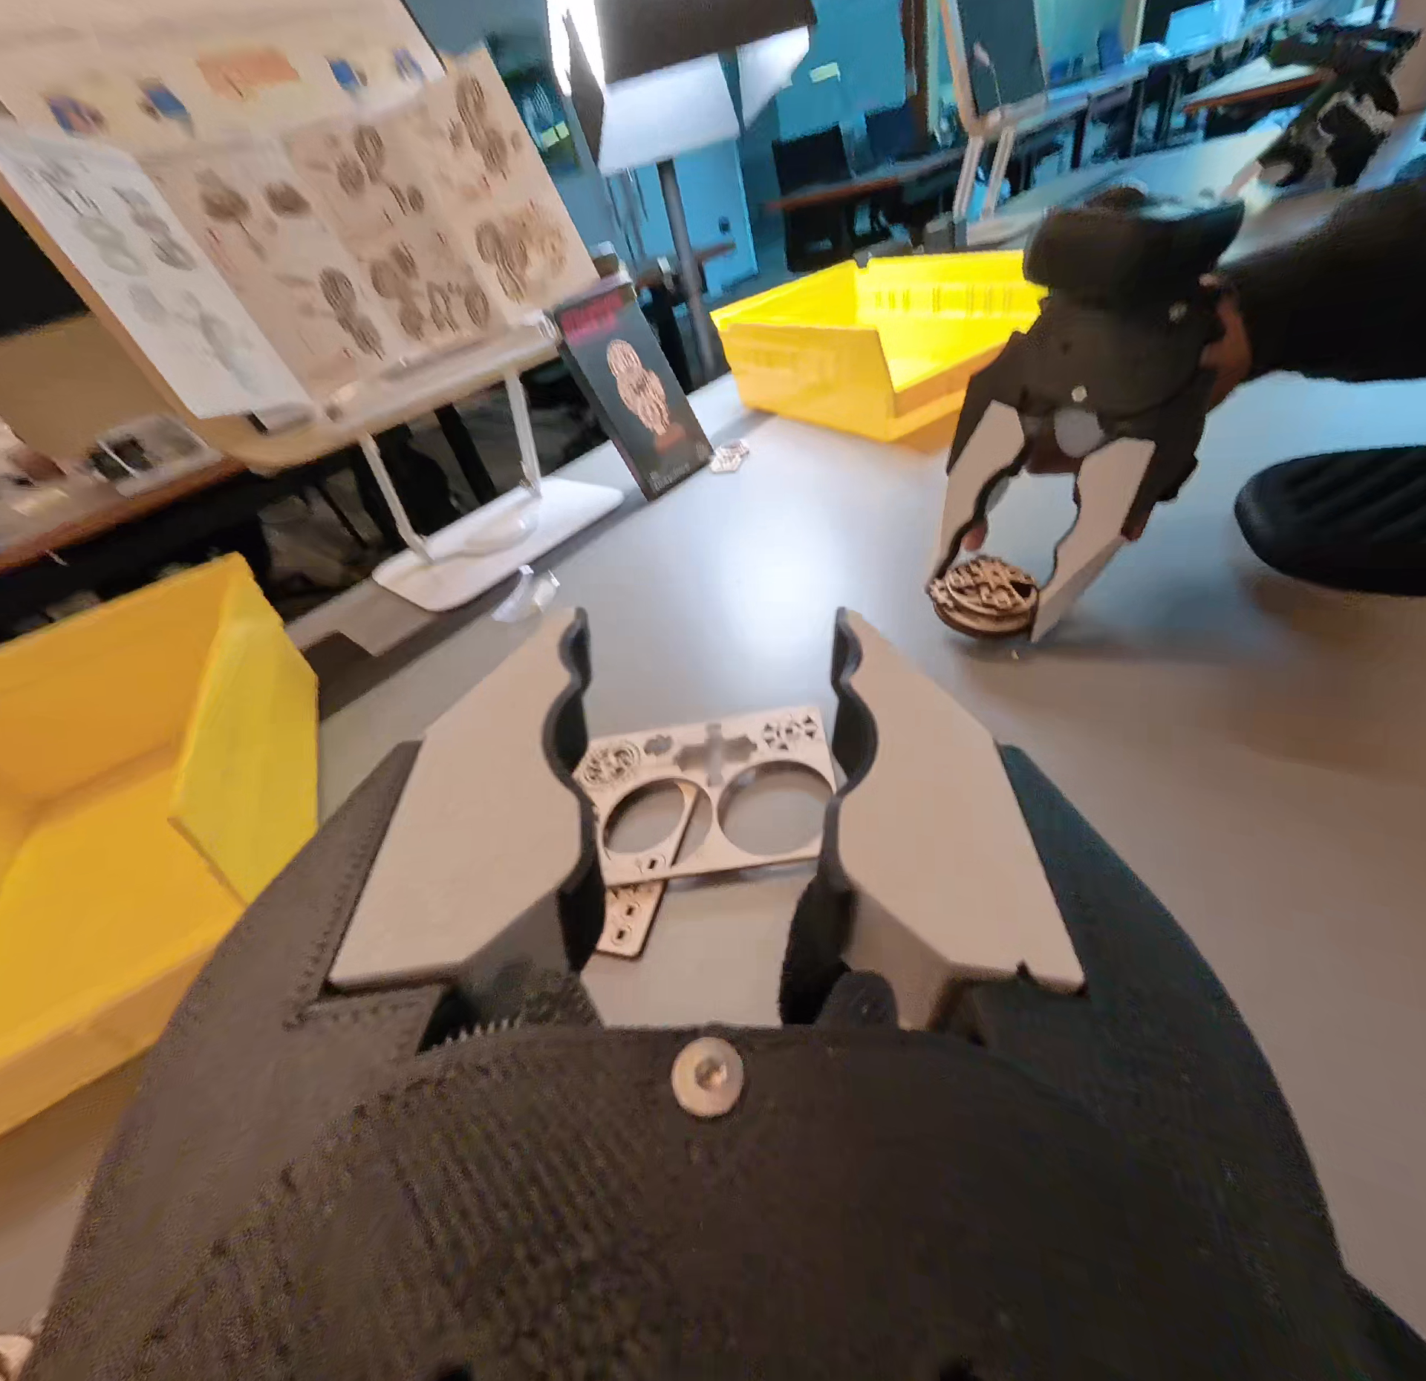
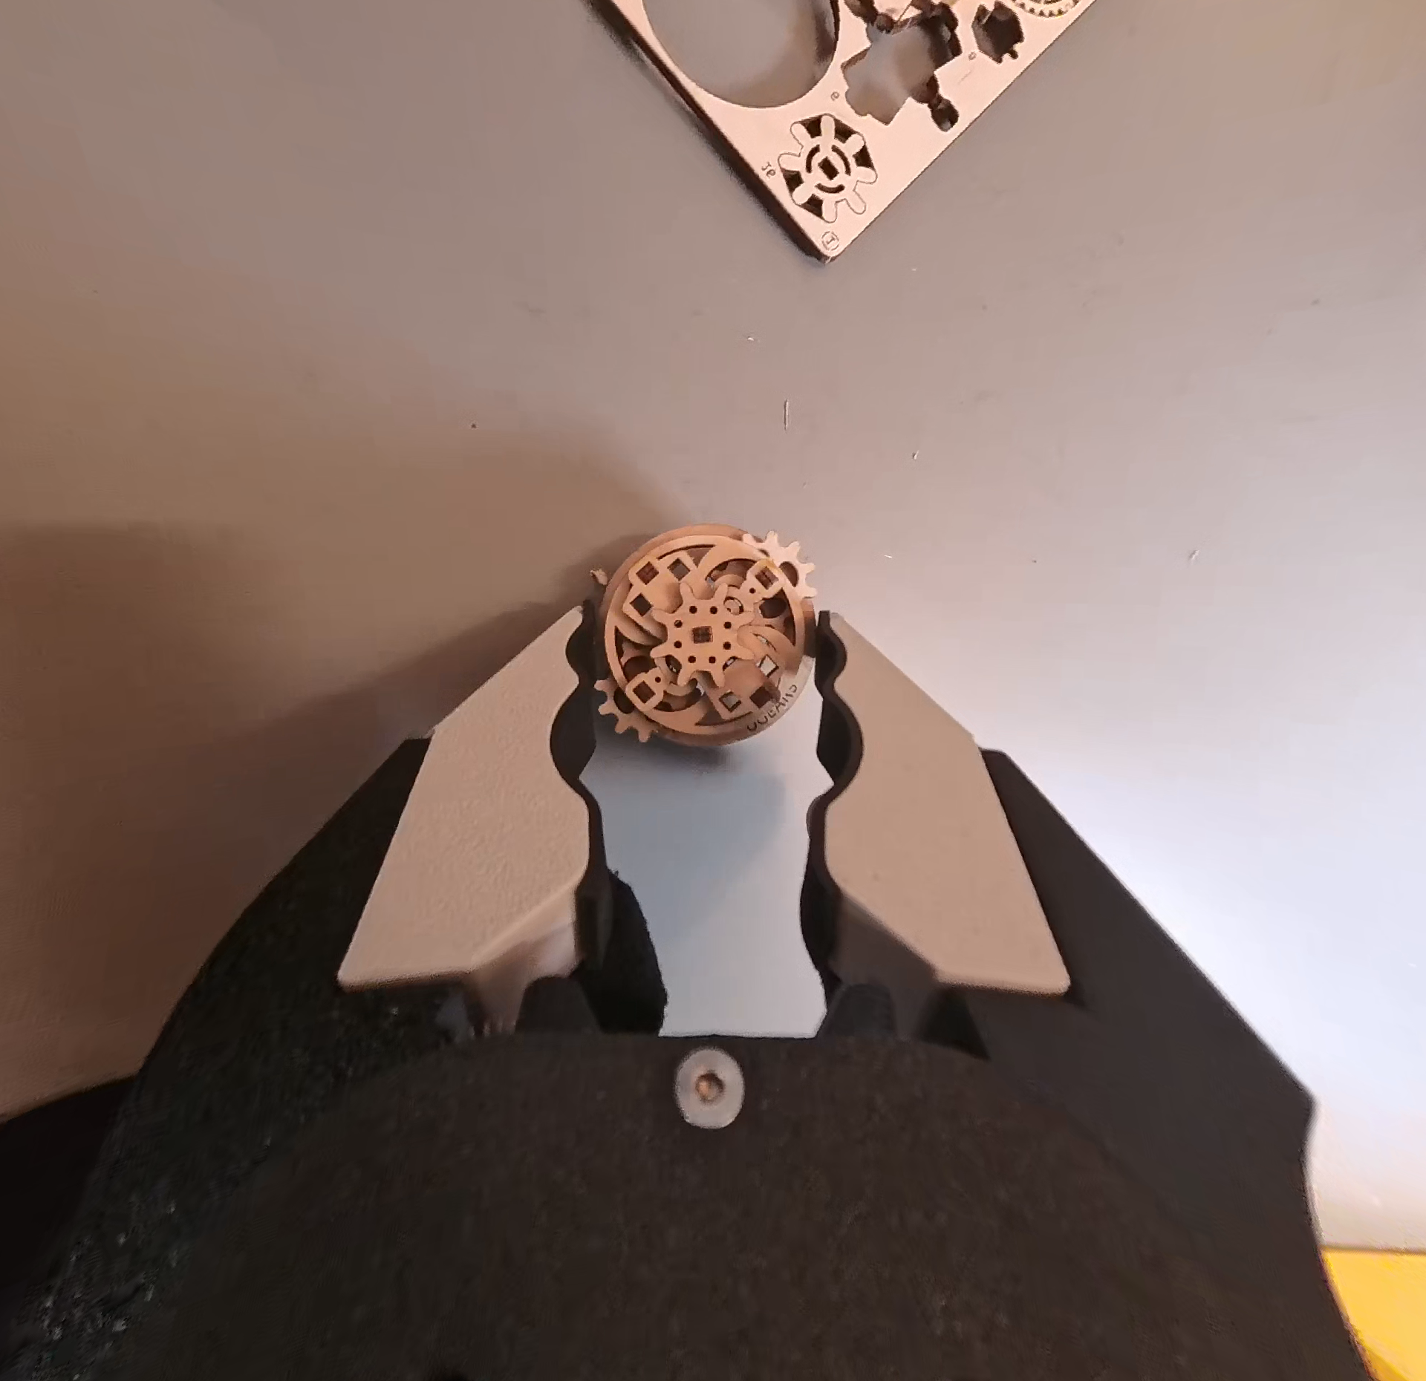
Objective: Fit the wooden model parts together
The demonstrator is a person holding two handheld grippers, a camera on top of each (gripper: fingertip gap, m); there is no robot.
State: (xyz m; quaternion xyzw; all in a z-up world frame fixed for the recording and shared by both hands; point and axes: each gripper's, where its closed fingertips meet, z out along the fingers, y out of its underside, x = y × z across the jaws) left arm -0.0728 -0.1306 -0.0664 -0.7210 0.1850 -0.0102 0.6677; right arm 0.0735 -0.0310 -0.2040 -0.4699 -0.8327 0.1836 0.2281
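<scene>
A round wooden gear model [image 2: 706, 642], with small cogs sticking out at its rim, sits between the fingertips of my right gripper [image 2: 704, 623]. Both jaws touch its sides, and it is tilted just above the grey table. In the left wrist view, the right gripper [image 1: 991, 599] holds the model [image 1: 980, 596] at the right. A flat wooden parts sheet [image 1: 710, 796] with two round cut-outs lies on the table, and it also shows in the right wrist view [image 2: 772, 133]. My left gripper [image 1: 710, 626] is open and empty, hovering over that sheet.
A smaller wooden strip [image 1: 629, 920] lies partly under the sheet. A yellow bin [image 1: 116, 804] stands at the left and another [image 1: 872, 341] at the back. An instruction board on a white stand [image 1: 309, 225] and a black box [image 1: 633, 395] stand behind. A dark sleeve [image 1: 1327, 287] reaches in from the right. Left tips to right tips: about 25 centimetres.
</scene>
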